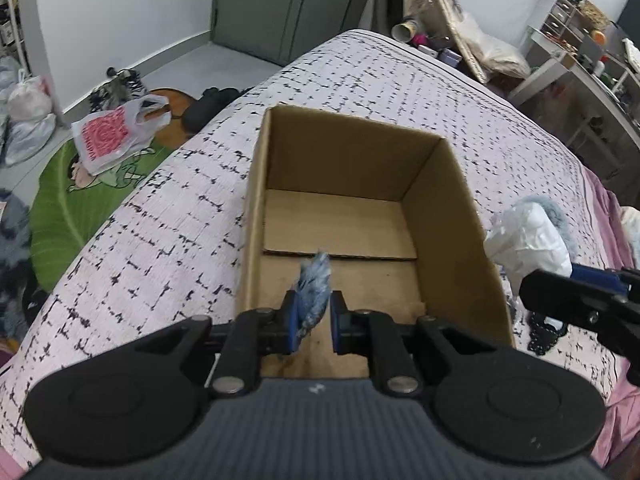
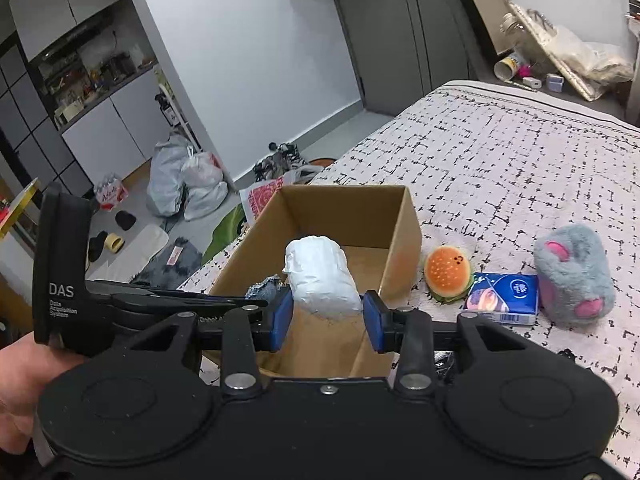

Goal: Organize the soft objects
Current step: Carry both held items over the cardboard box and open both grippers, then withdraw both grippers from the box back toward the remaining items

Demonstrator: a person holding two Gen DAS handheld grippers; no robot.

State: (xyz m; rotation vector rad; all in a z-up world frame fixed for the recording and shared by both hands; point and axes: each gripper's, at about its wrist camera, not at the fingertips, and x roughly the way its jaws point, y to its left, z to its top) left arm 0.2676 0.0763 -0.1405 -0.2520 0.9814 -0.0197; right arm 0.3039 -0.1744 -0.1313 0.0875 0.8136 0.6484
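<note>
I'm working over the bed (image 1: 360,92), both grippers hanging above the open box (image 1: 448,216). My left gripper (image 1: 313,320) is nearly closed, pinching a blue fuzzy scrap (image 1: 314,284) right over the box floor, so it's nearer the drop. My right gripper (image 2: 325,316) is squeezing a white bundle (image 2: 320,280), lying lengthwise toward the box, above its near edge

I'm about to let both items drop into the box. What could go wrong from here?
1. The left gripper pinches only an edge of the blue fuzzy piece, so it may cling to a pad.
2. The white bundle in the right gripper hangs near the cardboard box wall and could catch the rim.
</note>
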